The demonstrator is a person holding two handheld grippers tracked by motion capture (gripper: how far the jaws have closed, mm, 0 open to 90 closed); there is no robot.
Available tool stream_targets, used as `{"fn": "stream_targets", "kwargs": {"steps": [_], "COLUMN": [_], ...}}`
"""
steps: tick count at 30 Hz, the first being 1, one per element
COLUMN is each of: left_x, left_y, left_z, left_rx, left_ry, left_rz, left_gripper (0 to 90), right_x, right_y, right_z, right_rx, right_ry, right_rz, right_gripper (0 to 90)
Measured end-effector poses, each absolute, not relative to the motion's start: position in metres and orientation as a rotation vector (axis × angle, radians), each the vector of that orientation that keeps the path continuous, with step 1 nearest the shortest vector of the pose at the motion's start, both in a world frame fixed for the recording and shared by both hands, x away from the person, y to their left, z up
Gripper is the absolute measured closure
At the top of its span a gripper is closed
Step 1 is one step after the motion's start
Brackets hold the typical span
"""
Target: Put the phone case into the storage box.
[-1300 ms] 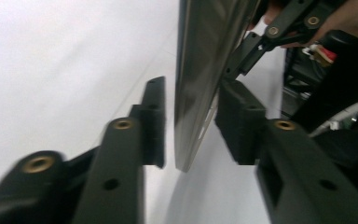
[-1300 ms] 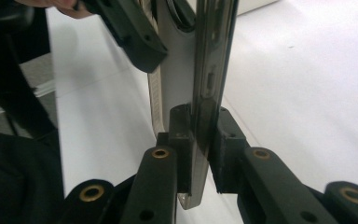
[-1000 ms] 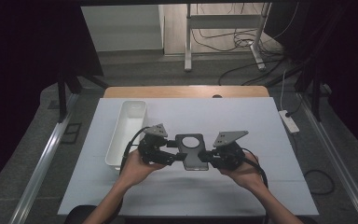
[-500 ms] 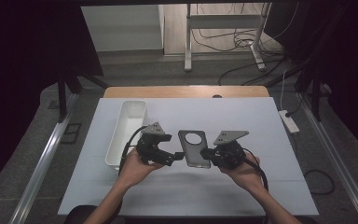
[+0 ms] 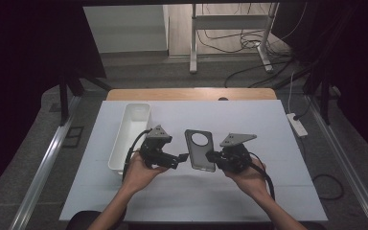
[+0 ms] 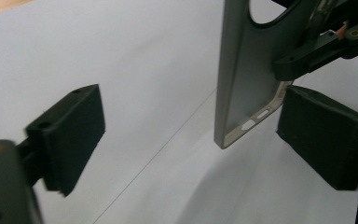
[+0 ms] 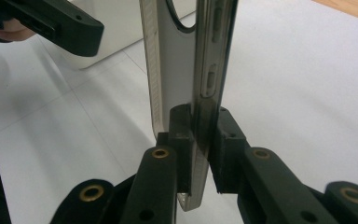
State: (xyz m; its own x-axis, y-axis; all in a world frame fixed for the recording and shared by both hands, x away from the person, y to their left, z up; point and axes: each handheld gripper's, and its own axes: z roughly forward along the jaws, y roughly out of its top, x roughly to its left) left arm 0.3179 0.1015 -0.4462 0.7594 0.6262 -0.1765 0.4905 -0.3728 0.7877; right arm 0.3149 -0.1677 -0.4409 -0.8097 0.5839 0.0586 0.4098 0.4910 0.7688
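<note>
Grey and smooth, the phone case (image 5: 200, 149) hangs above the white bench (image 5: 268, 143) between the two hands, its round camera opening toward the far end. In the right gripper view the case (image 7: 186, 74) stands on edge, and the right gripper (image 7: 200, 140) has its jaws pressed tight on the case's side wall, one pad inside the shell and one outside. In the high view the right gripper (image 5: 214, 156) sits at the case's near right corner, held in the person's right hand (image 5: 247, 176).

The left gripper (image 5: 181, 157) sits just to the left of the case and apart from it; its jaws have just been opening and now stand spread wide with nothing pinched. In the left gripper view the case (image 6: 242, 84) rises beyond the gap, nearer the right pad, untouched by either.

A white tray (image 5: 130, 132) lies along the bench's left side, beside the left hand (image 5: 139, 173).
</note>
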Motion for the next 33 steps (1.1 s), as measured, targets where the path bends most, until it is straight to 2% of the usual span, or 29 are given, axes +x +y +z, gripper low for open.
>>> {"fn": "stream_targets", "kwargs": {"steps": [3,4,6,8,14,19,27,33], "left_x": [0.315,0.315,0.314,0.312,0.314,0.317,0.318,0.318], "left_y": [0.098,0.097,0.094,0.093,0.093,0.097,0.093,0.09], "left_z": [-0.445,-0.445,-0.446,-0.446,-0.448,-0.449,-0.45,-0.449], "left_rx": [2.059,2.063,2.08,2.087,2.069,2.031,2.015,2.024], "left_ry": [0.819,0.808,0.8,0.788,0.809,0.833,0.911,0.941], "left_rz": [0.197,0.187,0.186,0.187,0.129,0.083,0.124,0.155], "left_gripper": [24.0,32.0,38.7,51.3,79.8,83.8,88.4,88.6], "right_x": [0.314,0.314,0.313,0.312,0.308,0.307,0.305,0.303], "right_y": [-0.166,-0.165,-0.164,-0.163,-0.159,-0.158,-0.153,-0.147], "right_z": [-0.441,-0.442,-0.442,-0.442,-0.44,-0.44,-0.442,-0.444], "right_rx": [0.853,0.853,0.854,0.855,0.853,0.844,0.793,0.756], "right_ry": [2.524,2.523,2.523,2.521,2.51,2.509,2.556,2.558], "right_rz": [1.215,1.217,1.219,1.221,1.248,1.25,1.26,1.221], "right_gripper": [80.6,80.6,80.5,80.5,80.5,80.1,79.1,75.1]}}
